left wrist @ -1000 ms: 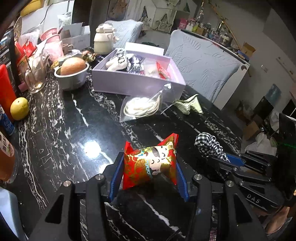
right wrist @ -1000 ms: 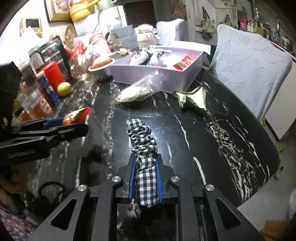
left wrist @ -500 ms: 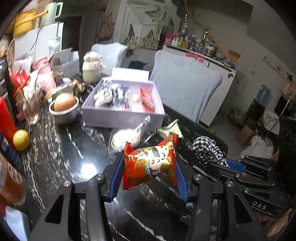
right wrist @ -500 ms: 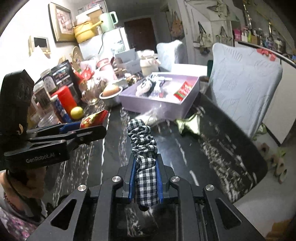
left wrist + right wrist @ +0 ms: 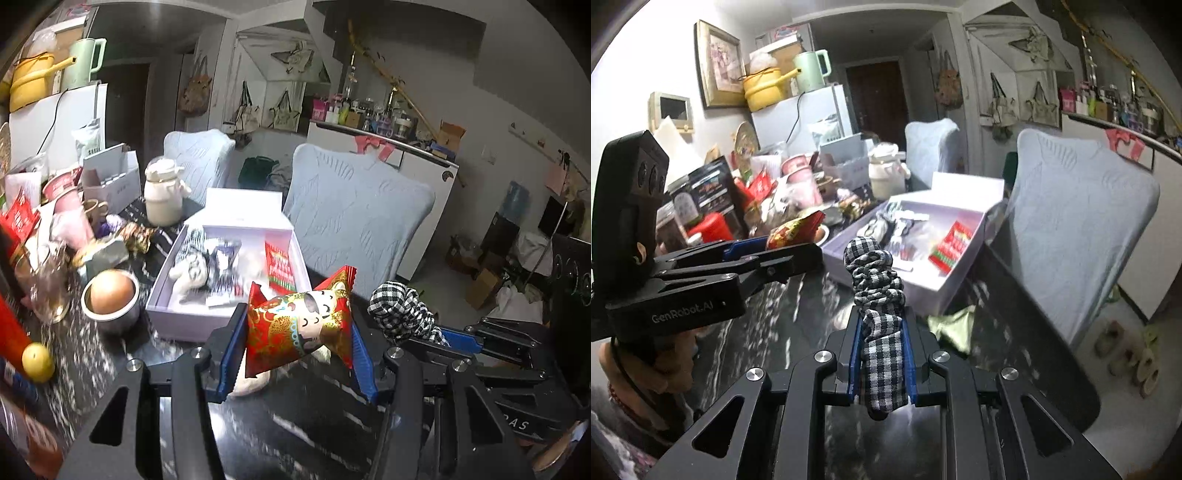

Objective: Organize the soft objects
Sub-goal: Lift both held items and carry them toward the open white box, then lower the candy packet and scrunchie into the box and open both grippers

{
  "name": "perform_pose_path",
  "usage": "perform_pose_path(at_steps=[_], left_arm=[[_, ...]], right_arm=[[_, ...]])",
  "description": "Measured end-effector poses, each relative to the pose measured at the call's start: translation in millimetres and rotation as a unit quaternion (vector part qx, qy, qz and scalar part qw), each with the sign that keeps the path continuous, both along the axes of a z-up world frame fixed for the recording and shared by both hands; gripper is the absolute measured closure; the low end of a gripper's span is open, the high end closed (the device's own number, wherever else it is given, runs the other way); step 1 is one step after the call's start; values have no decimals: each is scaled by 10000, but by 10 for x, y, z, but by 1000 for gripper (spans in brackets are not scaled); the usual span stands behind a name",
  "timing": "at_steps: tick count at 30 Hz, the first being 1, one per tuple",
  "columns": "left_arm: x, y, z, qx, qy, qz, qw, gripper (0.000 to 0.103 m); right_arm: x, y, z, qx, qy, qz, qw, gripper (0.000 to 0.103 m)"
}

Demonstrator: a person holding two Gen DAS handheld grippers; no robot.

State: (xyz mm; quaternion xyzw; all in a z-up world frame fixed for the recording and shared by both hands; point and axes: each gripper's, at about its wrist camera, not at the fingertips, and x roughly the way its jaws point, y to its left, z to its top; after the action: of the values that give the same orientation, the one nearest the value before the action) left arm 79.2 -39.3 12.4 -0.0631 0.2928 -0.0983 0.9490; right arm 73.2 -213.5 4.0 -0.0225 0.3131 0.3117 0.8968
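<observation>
Left gripper [image 5: 297, 332] clamps the red packet [image 5: 299, 328] crosswise between its jaws, clear above the table [image 5: 303, 424]. Right gripper [image 5: 881, 354] is clenched on the checked scrunchie [image 5: 875, 280], which sticks out past the tips. Box [image 5: 945, 284] lies open ahead of both.

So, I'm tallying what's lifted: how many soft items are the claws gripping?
2: a red foil pouch in the left claw, and a checkered fabric scrunchie in the right claw.
</observation>
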Motion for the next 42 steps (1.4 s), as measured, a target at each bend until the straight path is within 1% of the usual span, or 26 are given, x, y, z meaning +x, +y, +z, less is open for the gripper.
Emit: perform_pose_path(at_steps=[5, 9, 18, 22, 26, 32, 35, 37, 42], left_arm=[[267, 15, 67, -56, -81, 36, 9999, 52], [480, 33, 136, -28, -219, 68, 9997, 52], [997, 89, 282, 218, -534, 122, 9983, 52], [1185, 131, 295, 321, -618, 143, 9975, 52], [1385, 196, 299, 372, -655, 135, 9971, 52], [1709, 326, 171, 384, -499, 188, 9978, 52], [1843, 396, 39, 303, -357, 227, 9986, 52], [1948, 410, -67, 304, -172, 157, 9993, 52], [2110, 407, -300, 341, 93, 95, 9993, 52]], right_arm=[[270, 22, 102, 19, -92, -16, 10000, 84], [521, 47, 168, 31, -126, -58, 9999, 84], [1052, 153, 290, 76, -255, -117, 9996, 84], [1315, 209, 295, 175, -197, -95, 9996, 84], [1526, 282, 283, 173, -176, -105, 9996, 84], [1844, 402, 191, 163, -42, -96, 9998, 84], [2004, 476, 95, 166, 128, -72, 9998, 84], [2115, 540, 4, 139, 244, -63, 9996, 84], [2293, 626, -218, 17, 453, -179, 9988, 84]])
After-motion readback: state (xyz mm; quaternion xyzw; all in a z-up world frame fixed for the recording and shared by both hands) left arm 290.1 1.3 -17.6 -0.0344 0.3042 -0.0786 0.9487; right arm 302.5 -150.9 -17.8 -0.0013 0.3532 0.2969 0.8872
